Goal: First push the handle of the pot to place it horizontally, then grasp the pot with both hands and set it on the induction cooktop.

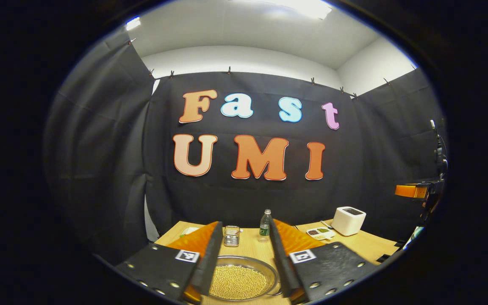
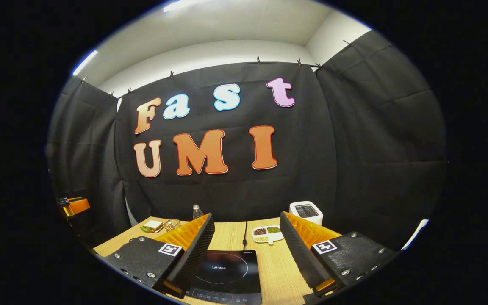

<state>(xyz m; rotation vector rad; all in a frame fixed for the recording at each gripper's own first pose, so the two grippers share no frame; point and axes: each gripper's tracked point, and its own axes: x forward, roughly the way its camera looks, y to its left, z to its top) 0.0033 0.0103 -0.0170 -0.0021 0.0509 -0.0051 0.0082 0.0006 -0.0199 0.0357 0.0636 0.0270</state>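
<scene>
Pot [image 1: 242,279] of yellowish beans or grains sits on the wooden table [image 1: 367,245] low in the left gripper view, a shallow metal pan framed between the two fingers of the left gripper [image 1: 244,237], which are spread wide with nothing between them and not touching it; its handle cannot be made out. Beyond it on the table stand a small wire basket [image 1: 231,235], a clear water bottle [image 1: 265,224], a white divided dish [image 1: 320,232] of beans, and a white toaster [image 1: 349,220]. At the far right edge of that view, the other gripper [image 1: 413,191] is held up off the table. In the right gripper view, the black induction cooktop [image 2: 227,275] lies flat on the table between the spread fingers of the right gripper [image 2: 247,237], its top bare and its cord [image 2: 245,233] running back toward the wall. A sandwich [image 2: 152,225] lies far left.
</scene>
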